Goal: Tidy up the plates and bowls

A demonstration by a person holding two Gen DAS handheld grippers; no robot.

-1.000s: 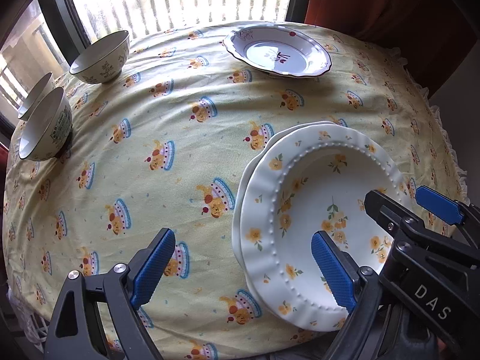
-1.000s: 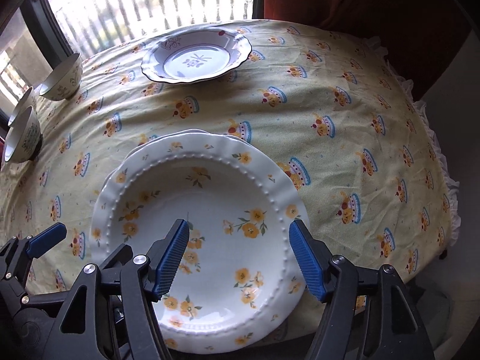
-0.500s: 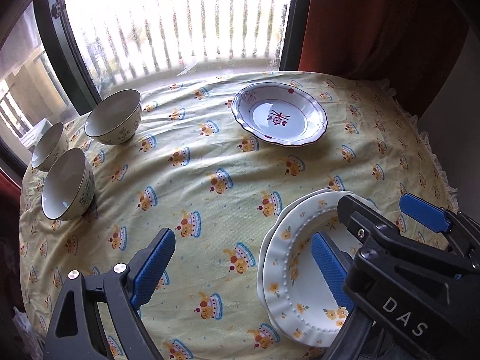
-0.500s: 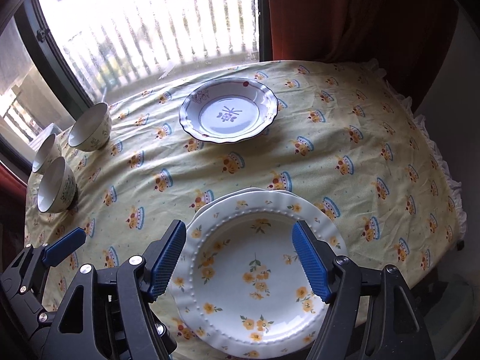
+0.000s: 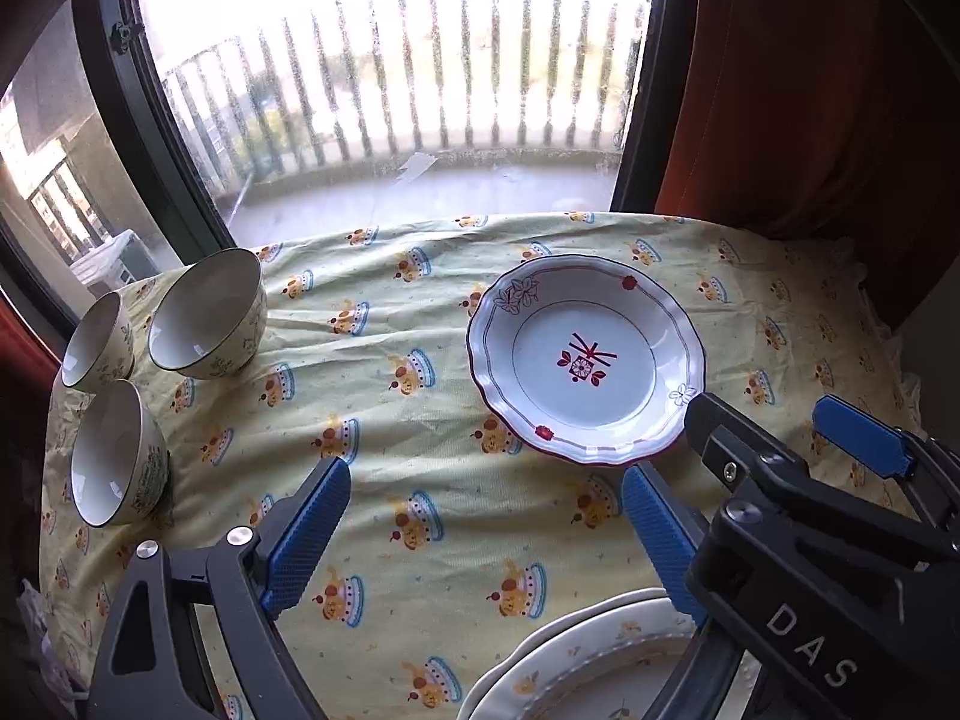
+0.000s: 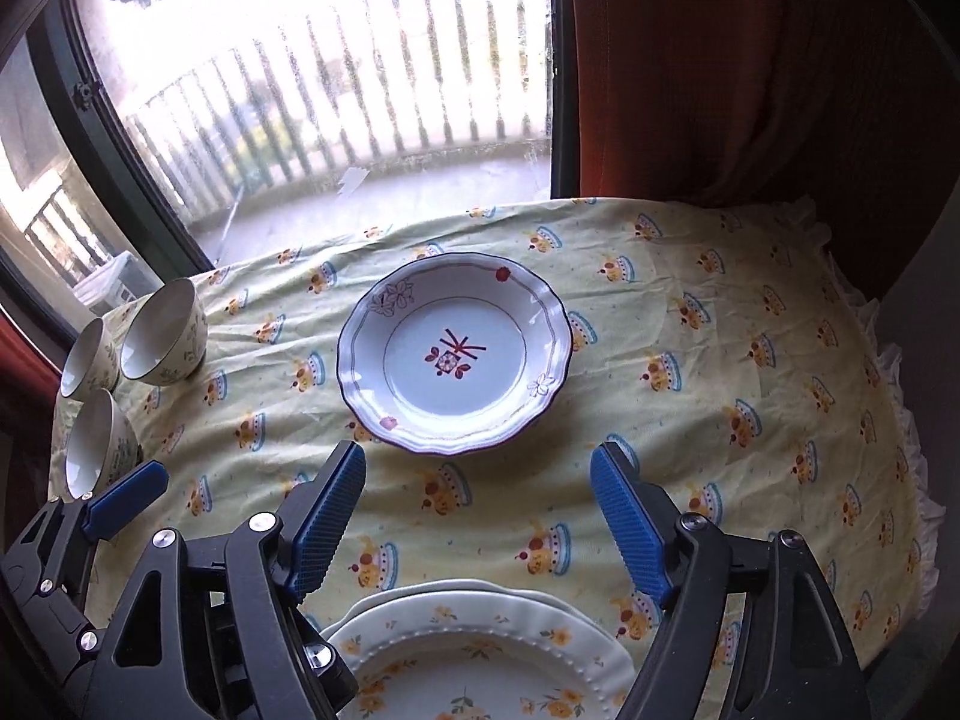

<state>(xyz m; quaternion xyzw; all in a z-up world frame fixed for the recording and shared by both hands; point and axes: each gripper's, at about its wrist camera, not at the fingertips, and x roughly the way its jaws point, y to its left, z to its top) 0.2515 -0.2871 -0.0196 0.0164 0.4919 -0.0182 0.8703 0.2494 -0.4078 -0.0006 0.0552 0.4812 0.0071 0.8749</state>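
Observation:
A white plate with a red flower motif lies on the far middle of the table. A stack of cream plates with yellow flowers lies at the near edge, below both grippers. Three cream bowls stand upright at the far left; they also show in the right wrist view. My left gripper is open and empty above the cloth. My right gripper is open and empty, above the yellow-flower stack, with the red-motif plate beyond it.
The table wears a yellow cloth with a cake print. A window with a balcony railing is behind the table. A dark red curtain hangs at the back right. The table's frilled right edge drops off.
Both grippers have risen and pulled back from the yellow-flower plates. The view has tilted up, so the window and far plate now fill it. Both stay open and empty.

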